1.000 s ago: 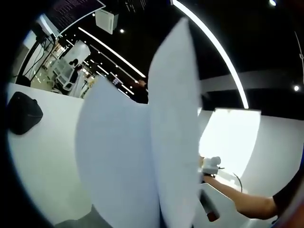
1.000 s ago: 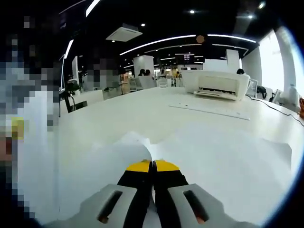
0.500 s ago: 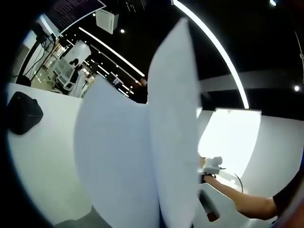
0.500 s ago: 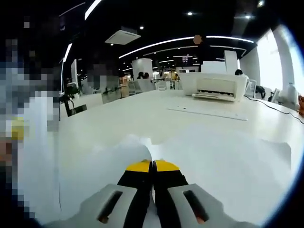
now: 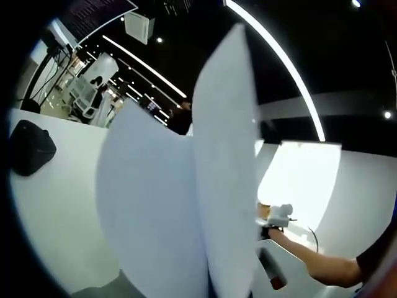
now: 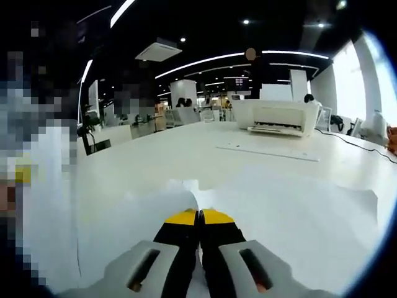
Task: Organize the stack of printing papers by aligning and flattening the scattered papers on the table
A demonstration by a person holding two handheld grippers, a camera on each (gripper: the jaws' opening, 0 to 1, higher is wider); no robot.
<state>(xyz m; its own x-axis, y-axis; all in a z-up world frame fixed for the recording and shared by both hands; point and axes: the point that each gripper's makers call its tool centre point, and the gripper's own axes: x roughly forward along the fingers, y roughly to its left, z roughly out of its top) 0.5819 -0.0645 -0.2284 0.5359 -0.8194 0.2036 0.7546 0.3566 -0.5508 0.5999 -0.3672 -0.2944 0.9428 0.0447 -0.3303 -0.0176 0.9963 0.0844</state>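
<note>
Papers (image 5: 186, 205) stand upright, likely for squaring on the table (image 6: 186, 149); right gripper (image 6: 199, 217) pinches them, left gripper's state unclear.

papers (image 6: 298, 217) on table (image 6: 186, 149), printer (image 6: 279, 116) behind

I see white printer (image 6: 277, 115) far on surface (image 6: 186, 152) | black pouch (image 5: 30, 148) at left | ceiling light strip (image 5: 279, 59) overhead

Both views close behind the papers (image 5: 186, 205), facing opposite ways
</note>
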